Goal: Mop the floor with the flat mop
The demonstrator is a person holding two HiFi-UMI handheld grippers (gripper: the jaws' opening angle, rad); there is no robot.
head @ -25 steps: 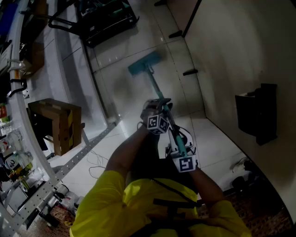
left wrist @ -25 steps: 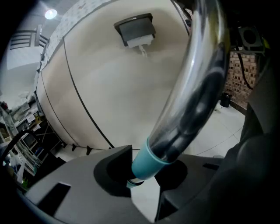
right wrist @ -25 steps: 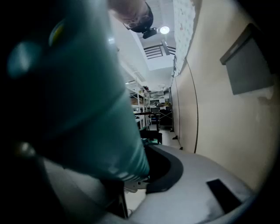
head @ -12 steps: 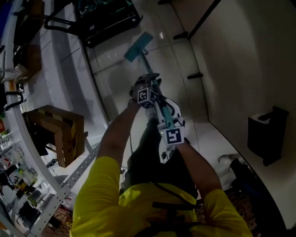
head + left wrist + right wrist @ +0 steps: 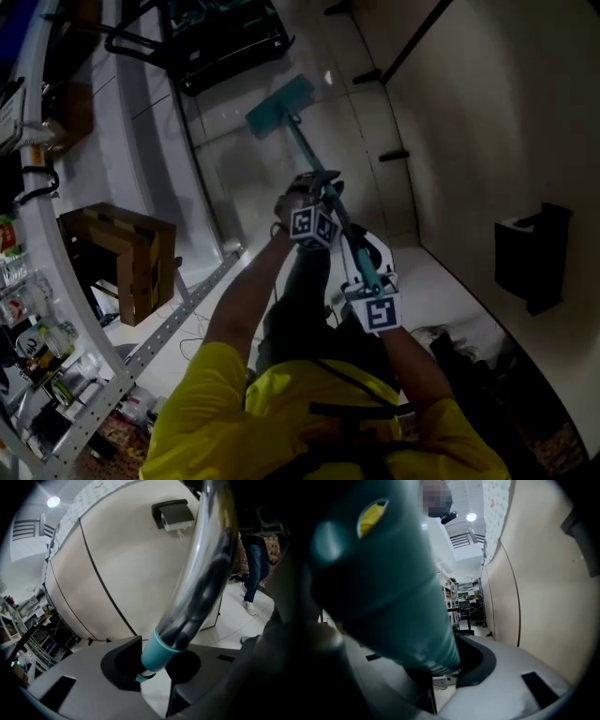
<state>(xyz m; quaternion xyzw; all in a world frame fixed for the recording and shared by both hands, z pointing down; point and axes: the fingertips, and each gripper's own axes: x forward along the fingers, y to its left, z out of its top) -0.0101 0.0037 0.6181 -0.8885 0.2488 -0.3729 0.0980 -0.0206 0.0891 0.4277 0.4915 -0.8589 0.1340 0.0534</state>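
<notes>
On far floor (image 5: 244, 178), flat mop head (image 5: 279, 105): drawn slightly nearer than half a second ago.
Left gripper (image 5: 154, 663): pinching the metal shaft (image 5: 201, 573).
Right gripper (image 5: 440, 667): clamped on teal handle grip (image 5: 384, 588).
Meaning: return stroke likely begun.

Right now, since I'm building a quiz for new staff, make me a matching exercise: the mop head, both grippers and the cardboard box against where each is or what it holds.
Things:
1. mop head
2. left gripper
3. right gripper
4. cardboard box

Places or states:
A. shut on the teal end grip of the mop handle
B. beside the perforated metal rail
C. on the floor, at the handle's far end
D. shut on the handle's shiny tube, at its teal collar

Pairs: 1-C; 2-D; 3-A; 4-B.
</notes>
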